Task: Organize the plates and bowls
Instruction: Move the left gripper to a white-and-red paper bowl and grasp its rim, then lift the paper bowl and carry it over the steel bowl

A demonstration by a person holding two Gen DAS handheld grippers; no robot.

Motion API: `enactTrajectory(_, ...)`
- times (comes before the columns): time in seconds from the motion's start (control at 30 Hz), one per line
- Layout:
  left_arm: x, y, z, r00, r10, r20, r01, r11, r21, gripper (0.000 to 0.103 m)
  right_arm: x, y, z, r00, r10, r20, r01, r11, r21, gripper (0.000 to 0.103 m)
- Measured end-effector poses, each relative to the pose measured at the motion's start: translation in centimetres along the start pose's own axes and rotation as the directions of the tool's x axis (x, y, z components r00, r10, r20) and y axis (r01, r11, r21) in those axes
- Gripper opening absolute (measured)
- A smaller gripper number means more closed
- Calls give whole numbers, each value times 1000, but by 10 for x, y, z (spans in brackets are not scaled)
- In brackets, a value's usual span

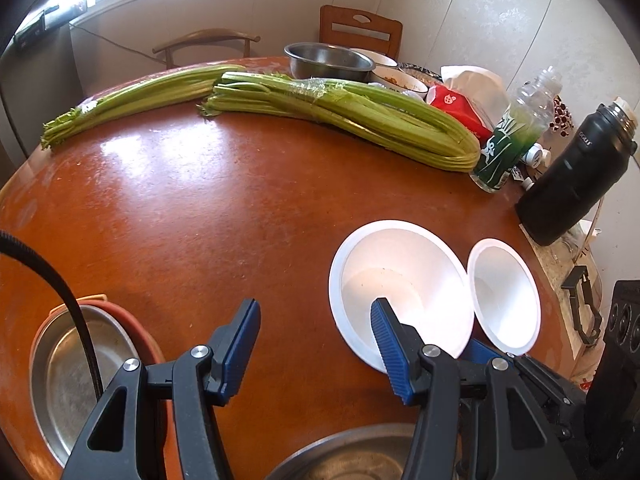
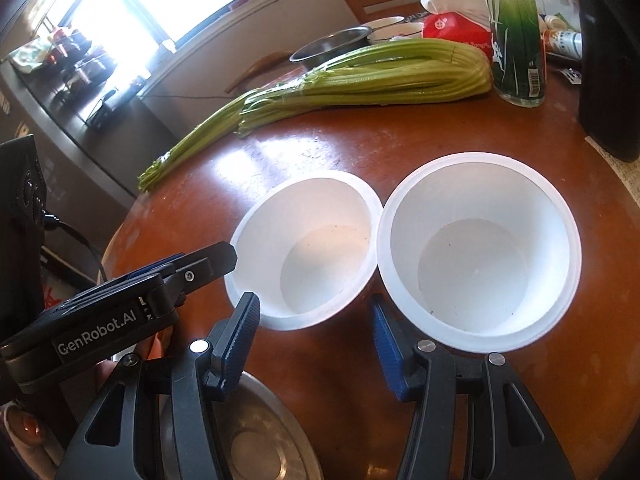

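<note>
- Left gripper [image 1: 316, 326]: ribbed blue pads parted, nothing between them; right-hand pad overlaps the near rim of the left white bowl [image 1: 400, 292], contact unclear
- Right gripper [image 2: 316, 322]: jaws equally parted, empty, poised just short of the gap where the two bowls meet
- Left white bowl and right white bowl [image 2: 478, 252] sit upright, rims touching, on the round red-brown table [image 1: 200, 208]; both smooth, matte, flat-bottomed
- Steel plates [image 1: 76, 372] at the near edge, dull and scuffed
- Judged step: approach before a grasp; next, straddle one rim and close, then nest bowl in bowl
- Celery bundles [image 1: 348, 114] lie well beyond
</note>
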State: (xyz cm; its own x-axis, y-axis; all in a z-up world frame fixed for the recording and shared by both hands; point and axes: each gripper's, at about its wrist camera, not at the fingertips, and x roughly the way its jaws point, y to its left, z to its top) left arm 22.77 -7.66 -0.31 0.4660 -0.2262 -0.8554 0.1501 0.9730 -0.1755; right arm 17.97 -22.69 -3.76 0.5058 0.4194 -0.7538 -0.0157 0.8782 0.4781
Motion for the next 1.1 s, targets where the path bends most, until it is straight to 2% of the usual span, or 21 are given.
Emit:
enactTrajectory(0.33,25,-7,3,998,-31,-57,31,1000,3,56,11,12,5,1000,-3,-6,2,994,-107,57)
enactTrajectory(0.4,27,-5,2,997,-45,-63,45,999,-4,53,11,15,4,1000,-7,-4,6,991,-131,56)
enactTrajectory(0.47,27,-5,2,996,-68,-65,68,998,-10,45,12,17,4,1000,-4,-6,3,989,-148,56)
enactTrajectory(0.53,26,-5,2,995,-72,-64,72,997,-7,42,12,18,4,1000,-5,-4,5,987,-161,56)
enactTrajectory(1.1,14,11,-5,995,-89,-49,86,995,-46,41,11,35,1,1000,20,-6,-21,976,-219,55)
